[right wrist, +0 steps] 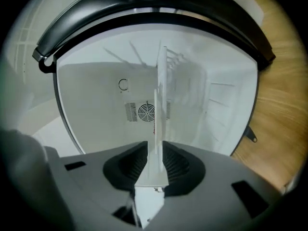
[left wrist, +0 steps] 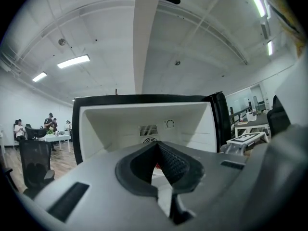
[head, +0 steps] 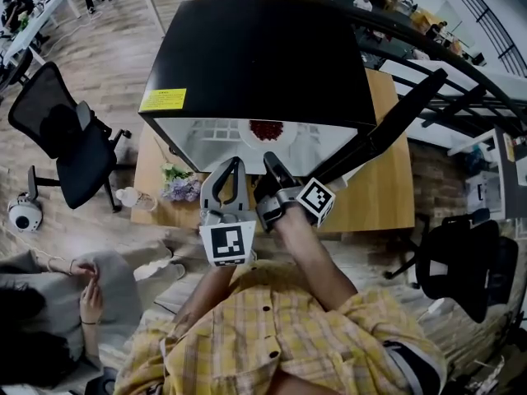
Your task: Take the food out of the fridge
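Observation:
A black mini fridge (head: 255, 56) stands on a wooden table (head: 383, 196) with its door (head: 395, 130) swung open to the right. On its white shelf (head: 210, 132) sits a white plate of red food (head: 265, 130). My left gripper (head: 234, 167) hovers at the fridge mouth, left of the plate, shut with its tips touching and nothing held (left wrist: 157, 146). My right gripper (head: 270, 161) is rolled on its side just before the plate. In the right gripper view a thin white edge (right wrist: 159, 105), shelf or plate rim, runs between its open jaws (right wrist: 155, 150).
Black office chairs stand at the left (head: 70, 151) and lower right (head: 465, 270). A small bunch of flowers (head: 179, 186) lies on the table by the fridge's left corner. A seated person (head: 49, 295) is at the lower left, and a railing (head: 461, 48) runs along the right.

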The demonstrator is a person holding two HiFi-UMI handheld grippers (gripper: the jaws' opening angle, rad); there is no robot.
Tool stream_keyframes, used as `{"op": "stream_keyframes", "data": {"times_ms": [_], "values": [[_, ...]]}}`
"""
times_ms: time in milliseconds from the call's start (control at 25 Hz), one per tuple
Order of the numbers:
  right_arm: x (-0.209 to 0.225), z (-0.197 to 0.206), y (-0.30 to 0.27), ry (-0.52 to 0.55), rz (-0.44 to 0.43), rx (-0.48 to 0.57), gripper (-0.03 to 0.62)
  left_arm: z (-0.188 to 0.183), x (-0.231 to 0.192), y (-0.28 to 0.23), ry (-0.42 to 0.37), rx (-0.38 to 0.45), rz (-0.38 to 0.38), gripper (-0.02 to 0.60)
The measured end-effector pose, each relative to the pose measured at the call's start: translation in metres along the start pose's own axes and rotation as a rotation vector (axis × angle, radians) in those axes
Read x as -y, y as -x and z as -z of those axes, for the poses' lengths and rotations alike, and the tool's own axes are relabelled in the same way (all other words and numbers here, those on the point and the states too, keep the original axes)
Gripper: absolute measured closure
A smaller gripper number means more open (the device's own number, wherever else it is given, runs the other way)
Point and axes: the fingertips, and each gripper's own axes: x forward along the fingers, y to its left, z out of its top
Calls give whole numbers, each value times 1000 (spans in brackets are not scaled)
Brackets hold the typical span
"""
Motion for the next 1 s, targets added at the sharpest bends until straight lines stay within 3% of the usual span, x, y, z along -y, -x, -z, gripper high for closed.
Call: {"op": "stream_keyframes", "data": {"times_ms": [320, 600, 1000], "values": [[8, -22, -20, -62, 32, 107, 476, 5, -14, -5, 14, -9, 7, 574], [10, -25, -22, -26, 60, 95, 571, 5, -13, -11, 15, -9, 26, 574], [-4, -15, -7, -27, 35, 49, 577, 5, -2, -5, 18, -8, 18, 574]]}}
